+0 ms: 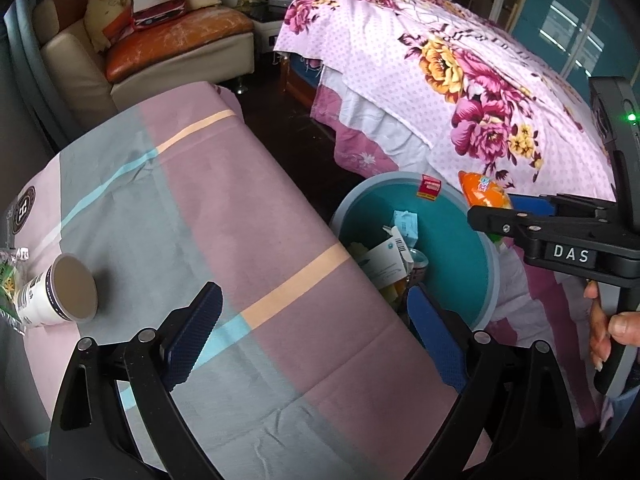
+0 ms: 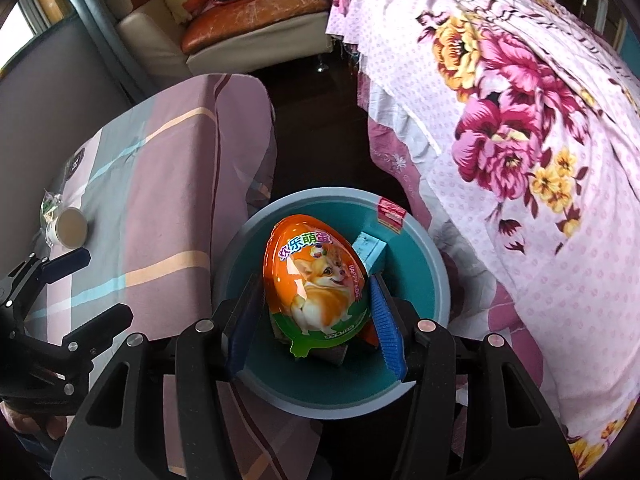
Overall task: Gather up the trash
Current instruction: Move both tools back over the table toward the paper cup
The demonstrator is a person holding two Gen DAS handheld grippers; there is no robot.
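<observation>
My right gripper (image 2: pixel 314 280) is shut on an orange egg-shaped package (image 2: pixel 316 276) with a dog picture, holding it directly above a teal round bin (image 2: pixel 436 264). From the left wrist view the egg package (image 1: pixel 482 192) hangs over the bin (image 1: pixel 400 178), which holds a blue carton (image 1: pixel 406 228) and other paper trash. My left gripper (image 1: pixel 316 300) stands open over the table, nothing between its fingers. A paper cup (image 1: pixel 68 292) lies on its side at the table's left, beside a clear plastic wrapper (image 1: pixel 8 280).
The table wears a pink, grey and peach cloth (image 1: pixel 240 220), and the bin stands on the floor at its right edge. A bed with a floral cover (image 1: pixel 480 80) rises just behind the bin. A sofa (image 1: pixel 180 40) stands at the back. A hand (image 1: pixel 604 328) grips the right handle.
</observation>
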